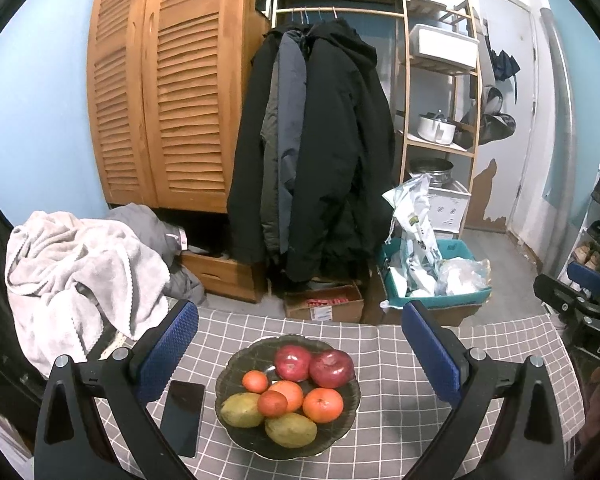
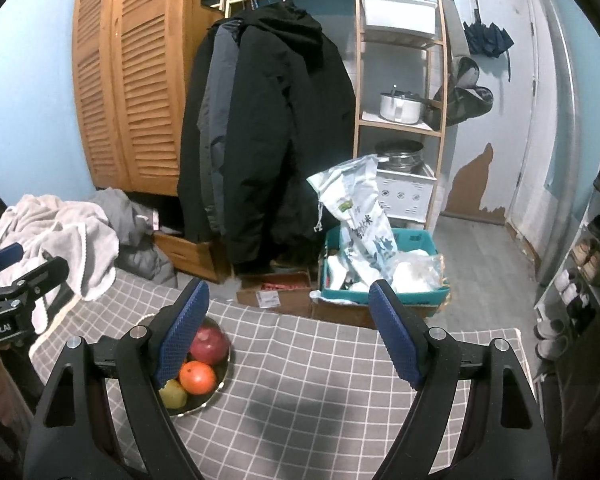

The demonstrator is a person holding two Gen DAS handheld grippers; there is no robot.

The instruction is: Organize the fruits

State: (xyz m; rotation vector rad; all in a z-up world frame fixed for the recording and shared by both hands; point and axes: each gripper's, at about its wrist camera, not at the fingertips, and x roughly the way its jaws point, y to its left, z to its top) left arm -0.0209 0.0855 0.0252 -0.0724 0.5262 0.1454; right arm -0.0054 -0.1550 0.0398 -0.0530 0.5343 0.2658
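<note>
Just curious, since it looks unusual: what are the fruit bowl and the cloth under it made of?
The fruit bowl looks like dark tinted glass or glazed ceramic: glossy, with a scalloped rim; in the right wrist view its edge glints almost metallic, so I can't settle it. The tablecloth looks like woven fabric: matte grey with white grid lines and soft creases.

1. We see a grey tabletop (image 1: 388, 432) cloth with a white grid pattern.
2. The bowl (image 1: 350, 408) is dark, holding two red apples (image 1: 314, 362), orange citrus (image 1: 323, 405) and yellow-green mangoes (image 1: 291, 429).
3. Our fingers (image 1: 168, 350) carry textured blue pads on black frames.
4. The phone (image 1: 182, 416) is black.
5. The wardrobe (image 1: 168, 92) is orange-brown wood.
</note>
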